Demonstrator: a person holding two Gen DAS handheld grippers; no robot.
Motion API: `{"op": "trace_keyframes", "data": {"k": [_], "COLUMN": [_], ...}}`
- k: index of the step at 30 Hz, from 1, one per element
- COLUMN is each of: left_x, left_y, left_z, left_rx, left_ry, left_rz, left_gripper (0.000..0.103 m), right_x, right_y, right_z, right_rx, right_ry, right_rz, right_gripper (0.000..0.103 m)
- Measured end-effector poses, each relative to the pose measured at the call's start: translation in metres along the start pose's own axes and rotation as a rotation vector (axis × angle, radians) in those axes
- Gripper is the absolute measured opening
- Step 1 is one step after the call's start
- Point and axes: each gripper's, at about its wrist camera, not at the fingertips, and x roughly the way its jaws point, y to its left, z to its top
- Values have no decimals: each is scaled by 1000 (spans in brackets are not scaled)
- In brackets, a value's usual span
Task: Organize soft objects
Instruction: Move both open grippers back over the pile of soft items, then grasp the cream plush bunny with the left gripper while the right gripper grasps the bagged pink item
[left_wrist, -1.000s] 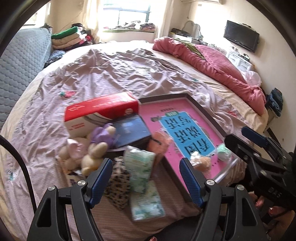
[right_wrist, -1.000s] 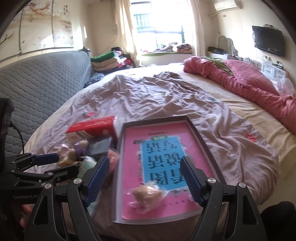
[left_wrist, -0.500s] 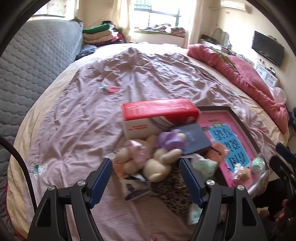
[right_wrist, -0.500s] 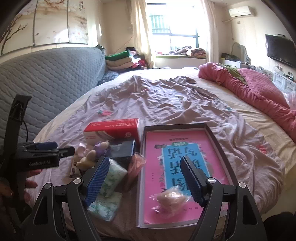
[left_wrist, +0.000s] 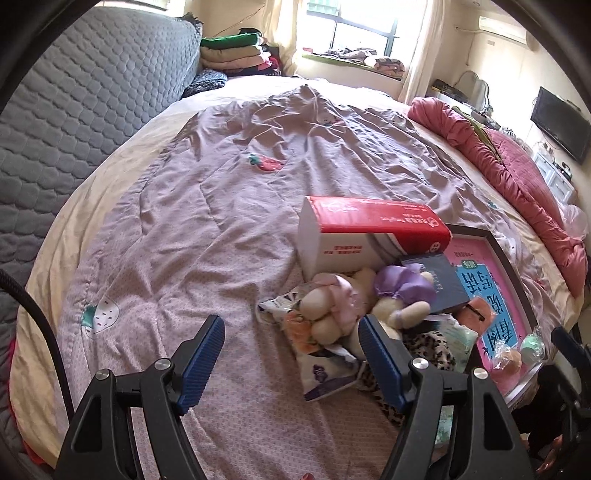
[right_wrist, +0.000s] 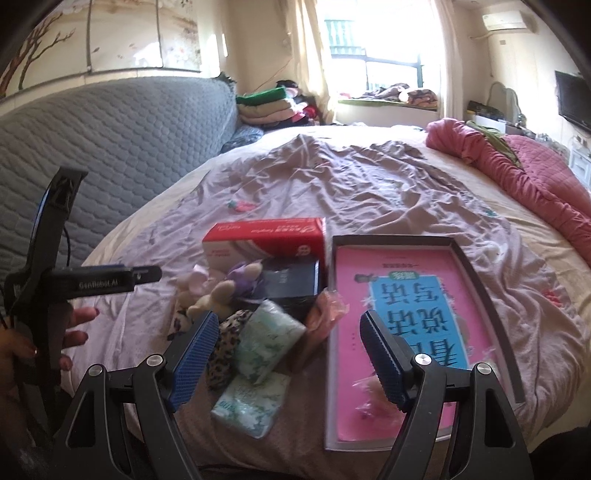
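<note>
A heap of soft things lies on the mauve bedspread (left_wrist: 207, 229): a cream and purple plush toy (left_wrist: 369, 299) (right_wrist: 221, 291), a red and white tissue pack (left_wrist: 369, 232) (right_wrist: 266, 240), green-patterned tissue packs (right_wrist: 266, 339), a leopard-print cloth (right_wrist: 225, 339) and a printed packet (left_wrist: 321, 362). Right of the heap a dark tray (right_wrist: 476, 266) with a pink sheet holds a wrapped beige ball (left_wrist: 508, 360) and a green ball (left_wrist: 532, 341). My left gripper (left_wrist: 291, 350) hangs open just left of the plush, empty. My right gripper (right_wrist: 288, 347) is open above the tissue packs and the tray's left edge, empty.
A grey quilted headboard (left_wrist: 74, 110) runs along the left. A red quilt (left_wrist: 517, 177) is bunched at the bed's right side. Folded clothes (right_wrist: 266, 107) are stacked by the window. A dark blue box (right_wrist: 291, 280) lies under the tissue pack's edge. A hand (right_wrist: 74, 332) holds the left tool.
Both views have swung left: the heap and tray slid rightwards in each frame. The left gripper now sits left of the plush instead of over the tissue packs. Jaws unchanged.
</note>
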Motion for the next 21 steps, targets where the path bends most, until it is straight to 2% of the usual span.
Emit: {"op": "trace_keyframes", "data": {"k": [11, 18, 21], "left_x": [24, 38, 40], "left_y": [28, 18, 13], "left_z": [-6, -12, -12], "left_rx": [-67, -25, -16], "left_ry": [58, 78, 69], "left_rz": [13, 38, 16], "left_gripper": [74, 74, 74], "right_x": [24, 32, 38], "right_y": [-6, -11, -18], "right_z": [-5, -3, -3], "right_rx": [26, 37, 55], "right_ry": [43, 37, 43], "right_rz": [-11, -20, -45], "right_gripper": [80, 80, 80]}}
